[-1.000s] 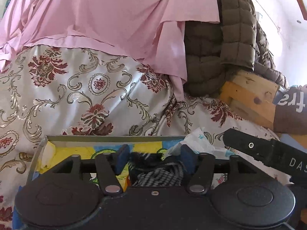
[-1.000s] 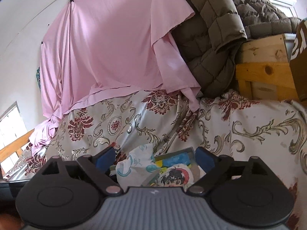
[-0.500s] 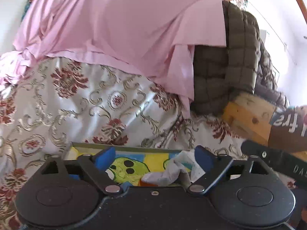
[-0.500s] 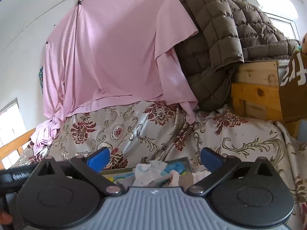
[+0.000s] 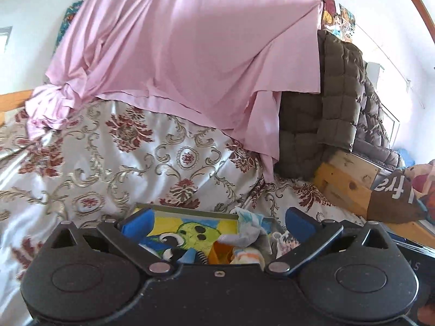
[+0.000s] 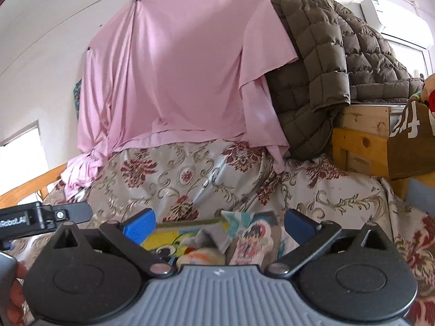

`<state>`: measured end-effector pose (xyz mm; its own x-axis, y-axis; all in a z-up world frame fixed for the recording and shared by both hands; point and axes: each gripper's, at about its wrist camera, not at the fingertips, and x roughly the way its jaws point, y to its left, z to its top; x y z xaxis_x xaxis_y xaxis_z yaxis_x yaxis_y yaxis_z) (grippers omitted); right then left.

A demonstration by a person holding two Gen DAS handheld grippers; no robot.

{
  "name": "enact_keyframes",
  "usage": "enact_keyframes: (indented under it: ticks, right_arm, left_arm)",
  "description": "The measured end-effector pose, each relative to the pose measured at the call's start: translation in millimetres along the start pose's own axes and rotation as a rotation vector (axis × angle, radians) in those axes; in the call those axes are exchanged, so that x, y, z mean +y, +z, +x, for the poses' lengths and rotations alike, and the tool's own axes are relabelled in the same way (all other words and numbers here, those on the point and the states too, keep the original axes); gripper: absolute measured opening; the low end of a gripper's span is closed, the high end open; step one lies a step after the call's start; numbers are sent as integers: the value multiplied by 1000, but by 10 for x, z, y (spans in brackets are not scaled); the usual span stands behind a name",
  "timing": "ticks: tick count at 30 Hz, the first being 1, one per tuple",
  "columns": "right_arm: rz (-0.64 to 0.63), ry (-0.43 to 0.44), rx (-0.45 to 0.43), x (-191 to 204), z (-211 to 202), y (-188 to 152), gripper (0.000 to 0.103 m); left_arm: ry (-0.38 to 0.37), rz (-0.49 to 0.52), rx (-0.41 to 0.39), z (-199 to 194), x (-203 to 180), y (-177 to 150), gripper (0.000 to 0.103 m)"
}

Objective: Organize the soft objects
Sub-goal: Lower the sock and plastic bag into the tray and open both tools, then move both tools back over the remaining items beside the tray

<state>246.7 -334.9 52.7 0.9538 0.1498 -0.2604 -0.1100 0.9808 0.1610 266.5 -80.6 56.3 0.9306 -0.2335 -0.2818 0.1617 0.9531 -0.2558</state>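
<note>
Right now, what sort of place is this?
Probably a bedroom: a floral bedspread covers a bed, a pink sheet hangs on the wall, and a quilted jacket lies over wooden furniture.

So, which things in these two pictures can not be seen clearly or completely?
- Box contents, left wrist view: the near part is hidden behind the left gripper body.
- Soft pieces in the box, right wrist view: partly covered by the right gripper; what they are is unclear.
- Brown lettered item: cut by the right edge.
</note>
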Motion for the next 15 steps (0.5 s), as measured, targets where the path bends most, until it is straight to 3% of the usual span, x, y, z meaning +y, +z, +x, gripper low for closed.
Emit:
enact_keyframes:
  ticks: [15]
  right_arm:
    - [-46,39,24,374,-744,-515,103]
  left_arm:
    - [77,6,44,-1066,239,-616,102]
